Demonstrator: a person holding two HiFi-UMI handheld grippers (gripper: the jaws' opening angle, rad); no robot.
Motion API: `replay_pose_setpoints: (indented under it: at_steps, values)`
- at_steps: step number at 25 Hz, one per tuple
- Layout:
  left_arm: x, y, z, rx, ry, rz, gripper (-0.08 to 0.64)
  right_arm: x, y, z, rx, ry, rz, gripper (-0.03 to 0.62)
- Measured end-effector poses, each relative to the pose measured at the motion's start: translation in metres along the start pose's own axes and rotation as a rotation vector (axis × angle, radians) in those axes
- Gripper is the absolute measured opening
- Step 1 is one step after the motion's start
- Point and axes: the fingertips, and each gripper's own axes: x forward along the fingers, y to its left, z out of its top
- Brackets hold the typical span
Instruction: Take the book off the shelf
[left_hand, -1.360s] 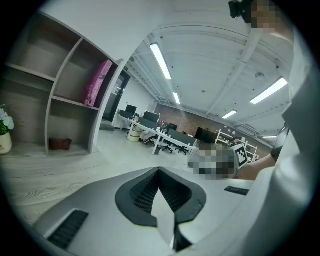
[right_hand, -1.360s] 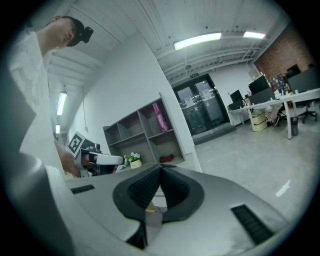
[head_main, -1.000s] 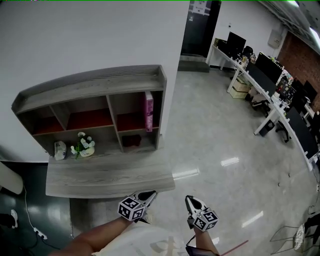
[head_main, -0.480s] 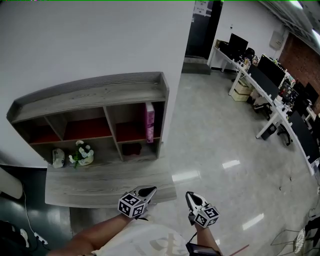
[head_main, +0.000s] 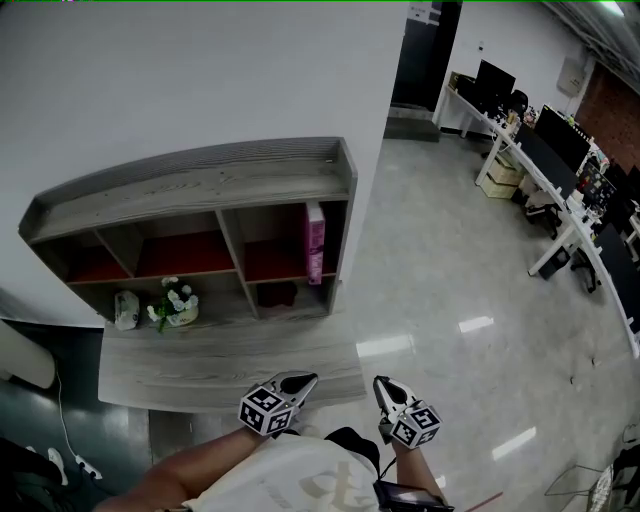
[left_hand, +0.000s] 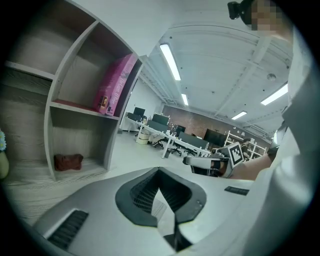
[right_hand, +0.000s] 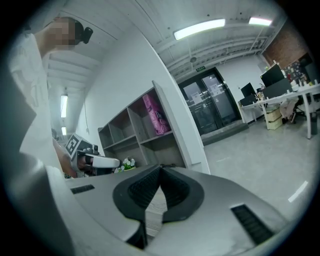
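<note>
Since the earlier frames, the shelf (head_main: 200, 180) is seen shifted to the right and a little lower in the head view, while both grippers are kept near the bottom edge. No brand or title can be read: print is carried on the book (head_main: 315, 243) cover, with a small dark picture patch low on it in the left gripper view (left_hand: 114, 85), but it is too small to make out. Only black-and-white square markers are shown on the gripper cubes. The book is pink, tall and slim, and is stood upright in the upper right compartment, apparently against its right wall. The left gripper (head_main: 298, 382) is held with its jaws together and nothing between them; the right gripper (head_main: 384, 386) is likewise closed and empty. Both are held over the front edge of the grey wooden ledge (head_main: 200, 362), well apart from the book. A pot of white flowers (head_main: 178, 305) is stood in the lower left compartment.
</note>
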Motion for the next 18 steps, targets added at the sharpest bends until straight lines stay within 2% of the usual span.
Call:
replay_pose_setpoints:
  at_steps: [8, 18]
  values:
    - [0.002, 0.016, 0.003, -0.032, -0.012, 0.046, 0.002, 0.032, -0.005, -0.002, 0.022, 0.042, 0.062, 0.005]
    - [0.027, 0.052, 0.02, -0.102, -0.071, 0.174, 0.002, 0.076, -0.043, 0.025, -0.012, 0.095, 0.169, 0.005]
